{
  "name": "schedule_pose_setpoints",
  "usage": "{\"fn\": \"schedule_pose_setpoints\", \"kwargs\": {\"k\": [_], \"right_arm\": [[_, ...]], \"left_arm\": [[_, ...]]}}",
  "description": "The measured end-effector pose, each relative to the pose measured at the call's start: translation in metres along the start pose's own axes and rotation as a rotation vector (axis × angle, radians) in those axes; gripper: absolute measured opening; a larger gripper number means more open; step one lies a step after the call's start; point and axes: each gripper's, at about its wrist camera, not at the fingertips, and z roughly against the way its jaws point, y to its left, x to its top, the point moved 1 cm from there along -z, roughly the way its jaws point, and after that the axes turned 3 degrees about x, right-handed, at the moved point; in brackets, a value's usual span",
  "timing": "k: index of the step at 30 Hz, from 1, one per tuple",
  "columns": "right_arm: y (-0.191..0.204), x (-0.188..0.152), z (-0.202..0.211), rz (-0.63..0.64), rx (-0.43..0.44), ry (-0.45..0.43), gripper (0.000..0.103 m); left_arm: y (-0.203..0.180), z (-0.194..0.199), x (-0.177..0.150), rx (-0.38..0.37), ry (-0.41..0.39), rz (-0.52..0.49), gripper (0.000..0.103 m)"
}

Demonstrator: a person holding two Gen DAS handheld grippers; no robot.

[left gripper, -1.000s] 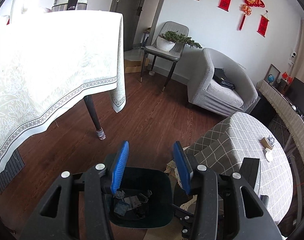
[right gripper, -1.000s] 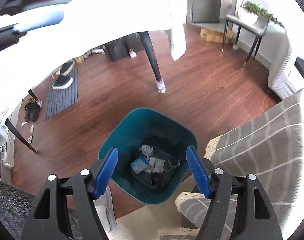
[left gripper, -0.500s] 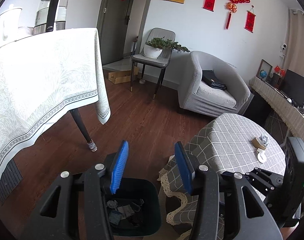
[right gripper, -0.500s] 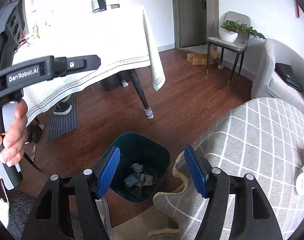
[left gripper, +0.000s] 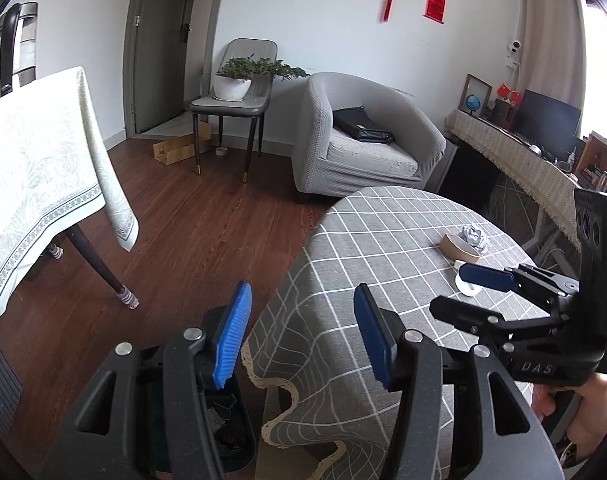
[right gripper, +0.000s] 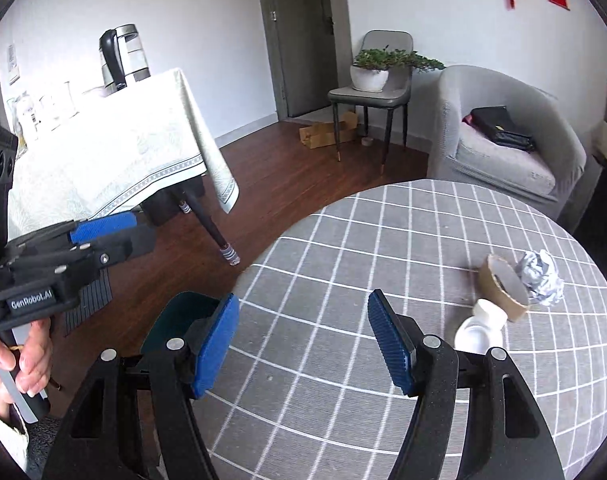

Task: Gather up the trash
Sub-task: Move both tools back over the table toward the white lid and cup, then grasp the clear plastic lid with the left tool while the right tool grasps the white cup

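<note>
Three pieces of trash lie close together on the round checked surface [right gripper: 343,264] — one crumpled paper ball [right gripper: 541,278], one brown cardboard ring [right gripper: 503,286] tipped on its side and touching the ball, and one small white cup [right gripper: 481,328] lying just beside the ring. One dark green bin [right gripper: 179,320] stands on the floor at the surface's edge, with scraps inside it in the left wrist view. The right tongs [right gripper: 303,344] hang over the cloth, parted, nothing between them, well short of the trash. The left tongs [left gripper: 299,338] are opening — also empty — above the surface's hanging edge.
</note>
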Motion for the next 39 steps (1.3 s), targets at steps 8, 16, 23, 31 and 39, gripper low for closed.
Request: {"fn": "schedule_pose_setpoints", "kwargs": {"k": [8,16,23,31,39], "right_arm": [[-0.059,-0.008,0.012,-0.080,-0.059,-0.003,0.064],[-0.105,-0.018,0.018,-0.165,-0.086,0.007,0.062],[-0.127,-0.024,0.004,-0.219,-0.066,0.055,0.054],[-0.138,-0.018,-0.010,-0.249,-0.020,0.077,0.047],[-0.138,-0.016,-0.020,-0.257,0.017,0.093,0.031]], "left_arm": [[-0.046,-0.032,0.001,-0.062,0.039,-0.060,0.062],[-0.086,-0.064,-0.003,-0.119,0.091,-0.133,0.063],[-0.116,-0.089,-0.007,-0.188,0.154,-0.196,0.063],[-0.144,-0.111,-0.015,-0.260,0.223,-0.291,0.063],[-0.165,-0.127,-0.018,-0.311,0.255,-0.359,0.063]]}}
